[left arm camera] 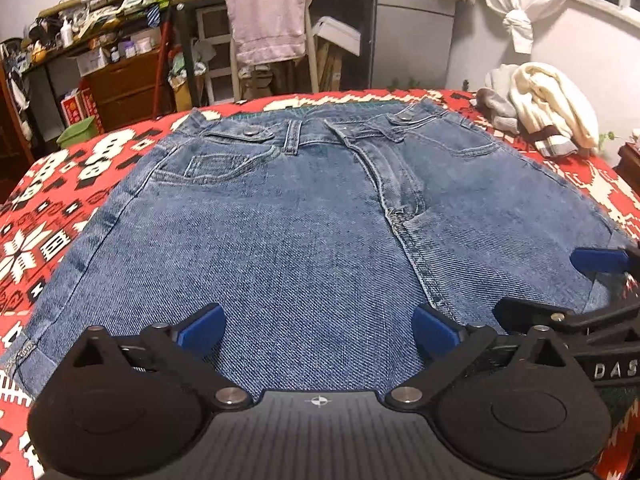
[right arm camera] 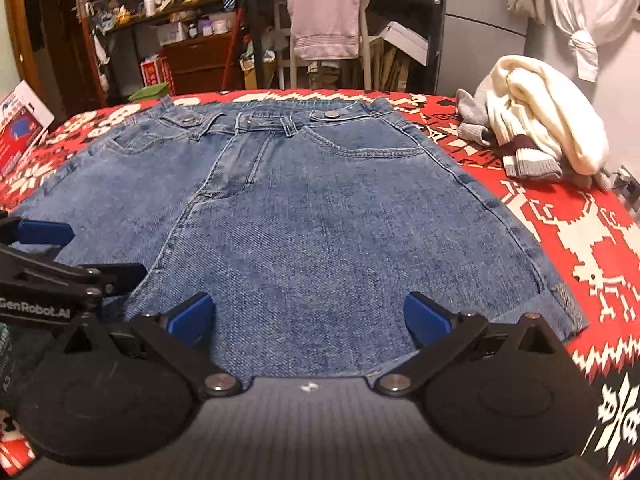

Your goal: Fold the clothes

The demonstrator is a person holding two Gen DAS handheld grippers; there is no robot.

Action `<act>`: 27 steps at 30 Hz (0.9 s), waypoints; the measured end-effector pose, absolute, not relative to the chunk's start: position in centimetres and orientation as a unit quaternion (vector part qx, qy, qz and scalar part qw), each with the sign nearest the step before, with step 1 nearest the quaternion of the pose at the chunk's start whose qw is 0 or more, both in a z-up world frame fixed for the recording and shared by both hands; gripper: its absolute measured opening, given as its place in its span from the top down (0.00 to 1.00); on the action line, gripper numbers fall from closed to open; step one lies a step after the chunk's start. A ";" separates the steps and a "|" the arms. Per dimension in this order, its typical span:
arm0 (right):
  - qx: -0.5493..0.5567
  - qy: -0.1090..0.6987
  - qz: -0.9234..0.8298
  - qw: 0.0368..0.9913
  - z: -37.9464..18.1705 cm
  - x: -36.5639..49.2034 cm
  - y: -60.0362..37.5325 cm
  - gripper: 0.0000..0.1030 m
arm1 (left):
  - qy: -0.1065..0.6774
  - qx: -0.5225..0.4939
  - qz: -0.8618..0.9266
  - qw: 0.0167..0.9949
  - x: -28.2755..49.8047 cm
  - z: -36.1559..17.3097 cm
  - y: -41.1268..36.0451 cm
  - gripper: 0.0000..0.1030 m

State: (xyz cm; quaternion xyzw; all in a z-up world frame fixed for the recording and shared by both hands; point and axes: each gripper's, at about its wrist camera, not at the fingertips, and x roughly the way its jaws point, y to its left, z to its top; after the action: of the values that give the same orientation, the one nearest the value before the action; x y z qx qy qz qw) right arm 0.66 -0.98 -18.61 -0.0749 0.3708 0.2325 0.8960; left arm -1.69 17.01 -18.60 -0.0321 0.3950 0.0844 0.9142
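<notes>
Blue denim shorts lie flat and spread out on the red patterned cloth, waistband at the far side, leg hems toward me. My left gripper hovers open over the left leg near its hem, blue pads wide apart with only denim below. My right gripper is open the same way over the right leg hem. Each gripper shows at the edge of the other's view: the right one at right, the left one at left.
A heap of cream and grey clothes sits at the far right of the cloth. Beyond the far edge stand a chair draped with a pink towel, cluttered shelves and a grey cabinet. A boxed item lies at the left.
</notes>
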 end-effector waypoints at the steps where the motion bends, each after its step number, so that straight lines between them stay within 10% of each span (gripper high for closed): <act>1: -0.074 0.371 0.232 0.896 -18.6 0.5 -1.0 0.00 | 0.400 -0.034 0.085 0.912 -1.5 -18.6 17.1 0.00; 21: -0.016 0.400 0.205 0.893 -16.4 1.6 -2.7 0.01 | 0.414 -0.060 0.098 0.903 -0.9 -16.6 16.4 0.06; 27: -0.045 0.397 0.201 0.894 -16.0 0.4 -2.5 0.30 | 0.434 -0.052 0.086 0.895 -2.0 -16.2 16.4 0.44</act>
State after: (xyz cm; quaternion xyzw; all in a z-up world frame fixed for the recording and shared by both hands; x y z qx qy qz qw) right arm 0.41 -2.53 -16.03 -0.0449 0.3973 0.2010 0.8943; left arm -2.05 16.38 -16.18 -0.0516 0.4343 0.0856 0.8952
